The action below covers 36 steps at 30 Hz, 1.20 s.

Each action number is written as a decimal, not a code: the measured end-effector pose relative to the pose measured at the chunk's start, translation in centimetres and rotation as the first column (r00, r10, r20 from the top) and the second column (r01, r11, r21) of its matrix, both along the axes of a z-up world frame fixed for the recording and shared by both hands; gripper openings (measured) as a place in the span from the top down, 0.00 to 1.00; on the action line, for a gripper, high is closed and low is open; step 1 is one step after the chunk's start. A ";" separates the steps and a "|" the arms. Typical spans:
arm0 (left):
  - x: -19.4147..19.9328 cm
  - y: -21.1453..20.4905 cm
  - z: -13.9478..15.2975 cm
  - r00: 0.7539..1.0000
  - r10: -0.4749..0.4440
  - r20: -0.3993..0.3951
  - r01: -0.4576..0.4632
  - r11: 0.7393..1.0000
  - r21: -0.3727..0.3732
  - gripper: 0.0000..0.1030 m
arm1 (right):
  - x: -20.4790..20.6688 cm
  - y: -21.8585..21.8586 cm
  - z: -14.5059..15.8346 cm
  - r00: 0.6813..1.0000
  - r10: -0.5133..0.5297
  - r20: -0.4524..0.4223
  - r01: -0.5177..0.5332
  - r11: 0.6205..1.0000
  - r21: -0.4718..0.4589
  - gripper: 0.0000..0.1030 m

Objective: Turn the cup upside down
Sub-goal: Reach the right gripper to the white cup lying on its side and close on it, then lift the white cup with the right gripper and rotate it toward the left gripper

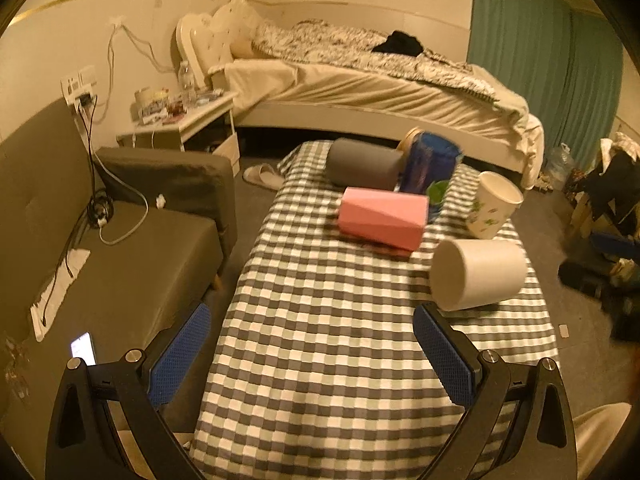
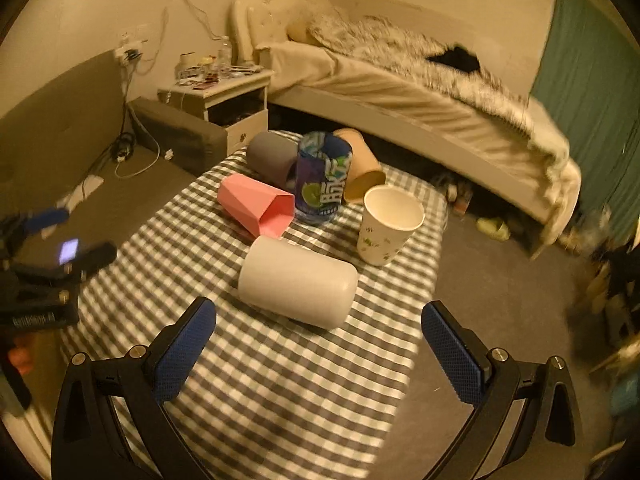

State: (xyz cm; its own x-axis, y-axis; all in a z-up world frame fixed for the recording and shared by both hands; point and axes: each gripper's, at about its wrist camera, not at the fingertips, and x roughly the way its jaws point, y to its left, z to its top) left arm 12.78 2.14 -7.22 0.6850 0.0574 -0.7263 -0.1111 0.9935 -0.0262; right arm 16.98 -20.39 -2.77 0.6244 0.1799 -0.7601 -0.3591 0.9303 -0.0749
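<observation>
On the checked worktop (image 2: 280, 380) lie several cups: a white plastic cup (image 2: 298, 282) on its side nearest the cameras, a pink faceted cup (image 2: 256, 210) on its side behind it, a grey cup (image 2: 270, 158) and a tan cup (image 2: 360, 170) also tipped over at the far end, and a dark drinks can (image 2: 324, 178) standing among them. Only the floral paper cup (image 2: 386, 226) stands upright with its mouth up, near the worktop's right edge; it is probably the cup to be flipped, though the task does not say which.

Both sets of tongs are released and grasp nothing. The right tongs (image 2: 318, 344) hang wide over the near part of the worktop, just short of the white plastic cup, with the paper cup further ahead and slightly right. The left tongs (image 1: 312, 350) hover open too, well back from the cups; from that view the white plastic cup (image 1: 478, 274) sits just beyond the right pad.

To do the step well, the right tongs would best pass over or around the white cup without knocking it, close gently on the paper cup's wall below the rim so the thin paper does not crush, lift clear of the can, then roll the wrist half a turn and set the rim flat on the cloth.
</observation>
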 end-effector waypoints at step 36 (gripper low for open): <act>4.6 3.9 -2.8 0.998 0.010 -0.056 -0.015 0.996 -0.085 0.00 | 12.0 1.1 -10.8 0.531 -0.597 -0.601 0.781 0.620 0.075 0.03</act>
State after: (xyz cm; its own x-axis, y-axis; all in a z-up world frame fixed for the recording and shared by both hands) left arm 17.35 5.99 -9.97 0.6429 0.0021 -0.7660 -0.1270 0.9864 -0.1039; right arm 28.99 -19.32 -13.61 0.2227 0.1260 -0.9667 0.5110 0.8294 0.2259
